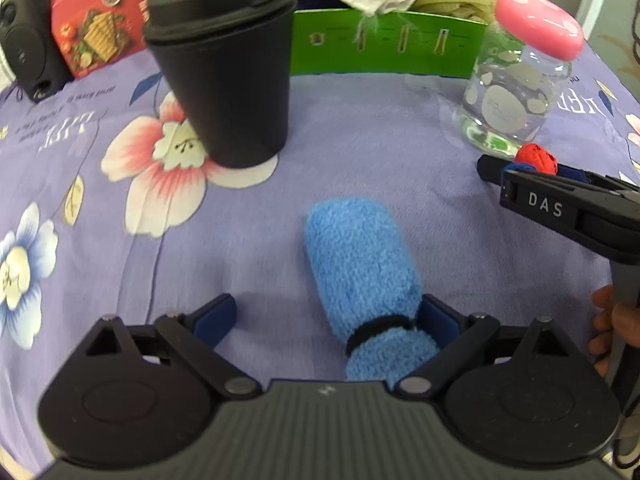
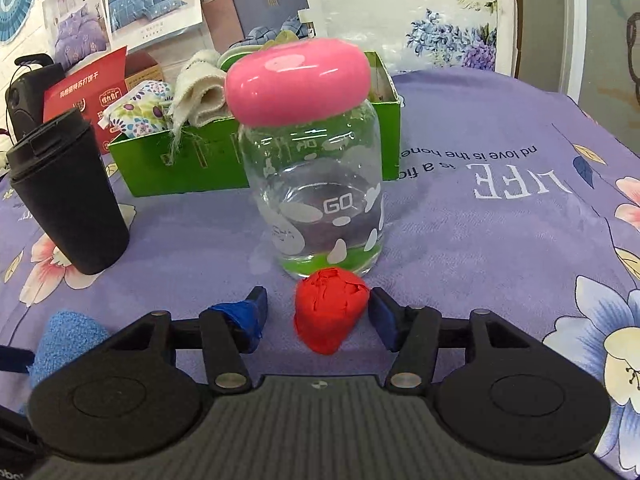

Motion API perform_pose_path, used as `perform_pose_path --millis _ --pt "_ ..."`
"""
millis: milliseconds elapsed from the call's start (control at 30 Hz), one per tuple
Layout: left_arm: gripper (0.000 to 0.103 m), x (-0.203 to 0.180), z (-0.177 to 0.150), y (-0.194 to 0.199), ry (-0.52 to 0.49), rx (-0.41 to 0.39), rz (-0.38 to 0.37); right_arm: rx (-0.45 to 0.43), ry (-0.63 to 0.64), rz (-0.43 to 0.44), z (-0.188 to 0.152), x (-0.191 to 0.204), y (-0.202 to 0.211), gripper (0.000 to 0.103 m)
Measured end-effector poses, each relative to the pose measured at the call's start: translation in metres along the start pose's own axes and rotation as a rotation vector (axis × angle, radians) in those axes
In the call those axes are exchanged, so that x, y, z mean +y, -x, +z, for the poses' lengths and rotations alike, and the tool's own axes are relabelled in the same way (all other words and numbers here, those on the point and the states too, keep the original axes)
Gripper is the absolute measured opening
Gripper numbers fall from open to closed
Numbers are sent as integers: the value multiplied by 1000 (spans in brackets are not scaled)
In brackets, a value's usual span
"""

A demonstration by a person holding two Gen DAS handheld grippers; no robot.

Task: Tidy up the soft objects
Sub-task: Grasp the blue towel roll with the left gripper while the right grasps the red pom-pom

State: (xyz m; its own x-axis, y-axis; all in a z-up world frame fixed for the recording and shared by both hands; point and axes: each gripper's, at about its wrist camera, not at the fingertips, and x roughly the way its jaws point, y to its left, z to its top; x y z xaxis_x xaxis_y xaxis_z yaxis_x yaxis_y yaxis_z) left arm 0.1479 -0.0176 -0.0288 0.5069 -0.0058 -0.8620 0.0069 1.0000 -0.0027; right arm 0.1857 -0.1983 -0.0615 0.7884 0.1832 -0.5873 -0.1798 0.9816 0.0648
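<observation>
A rolled blue fluffy towel (image 1: 362, 268) with a black band lies on the purple flowered cloth, between the fingers of my left gripper (image 1: 328, 316), which is open; its near end touches the right finger. It also shows in the right wrist view (image 2: 60, 340). A red crumpled soft ball (image 2: 330, 310) lies between the fingers of my right gripper (image 2: 318, 308), which is open, the ball against the right finger. The ball also shows in the left wrist view (image 1: 536, 159). A green box (image 2: 200, 160) at the back holds rolled cloths (image 2: 200, 96).
A black lidded cup (image 1: 224, 68) stands at the left, also in the right wrist view (image 2: 68, 196). A glass jar with a pink lid (image 2: 316, 168) stands just beyond the red ball. A red carton (image 1: 100, 20) and a black speaker (image 1: 28, 40) sit at the back left.
</observation>
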Motion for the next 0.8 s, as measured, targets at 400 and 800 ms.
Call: perform_pose_path --millis 400,800 --pt "97 -8 -9 8 -10 0 28 -40 -44 29 -3 -6 0 46" --pt "29 15 -13 37 11 -47 -207 -102 -111 166 -26 -22 58 18"
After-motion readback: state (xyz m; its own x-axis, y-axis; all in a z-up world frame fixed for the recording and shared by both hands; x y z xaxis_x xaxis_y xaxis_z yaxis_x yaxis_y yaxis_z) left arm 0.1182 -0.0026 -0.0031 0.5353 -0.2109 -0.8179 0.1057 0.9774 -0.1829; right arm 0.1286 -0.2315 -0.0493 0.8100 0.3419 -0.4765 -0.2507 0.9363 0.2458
